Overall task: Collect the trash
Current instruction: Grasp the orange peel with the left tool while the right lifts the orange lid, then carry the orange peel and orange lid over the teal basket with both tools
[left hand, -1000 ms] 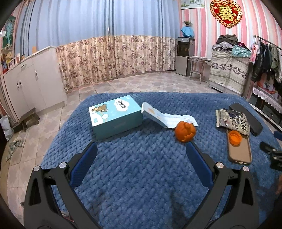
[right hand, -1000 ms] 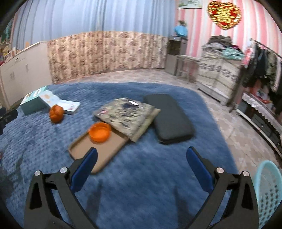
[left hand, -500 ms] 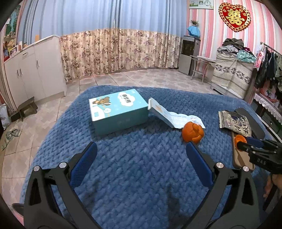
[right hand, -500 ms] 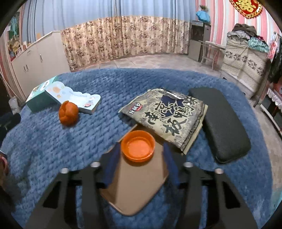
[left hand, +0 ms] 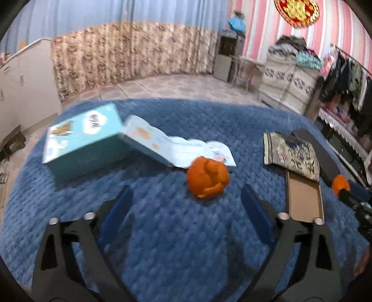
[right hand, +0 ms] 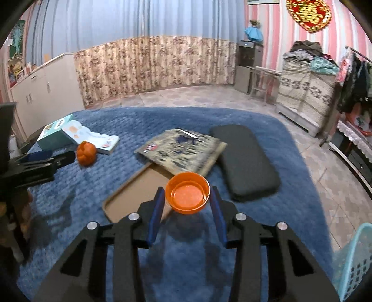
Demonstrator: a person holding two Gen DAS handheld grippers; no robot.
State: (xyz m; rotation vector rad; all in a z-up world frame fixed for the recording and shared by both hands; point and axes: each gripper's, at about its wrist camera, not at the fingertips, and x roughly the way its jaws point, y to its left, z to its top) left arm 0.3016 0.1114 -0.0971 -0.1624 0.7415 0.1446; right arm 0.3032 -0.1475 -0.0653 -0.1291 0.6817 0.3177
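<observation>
Blue knitted bedspread (right hand: 267, 130) carries the clutter; since a second ago the right gripper (right hand: 187, 204) has gone from wide apart to clamped on the orange cap (right hand: 187, 196), now raised off the cardboard tray (right hand: 130, 197), so one piece of trash is secured. Left gripper (left hand: 186, 209) has advanced on the orange peel (left hand: 207, 177), jaws closing but with nothing between them yet. Both tools pitch downward, and a blue basket (right hand: 355, 257) shows at lower right.

The red wall ornament (right hand: 309, 14) apparently shows "囍".
</observation>
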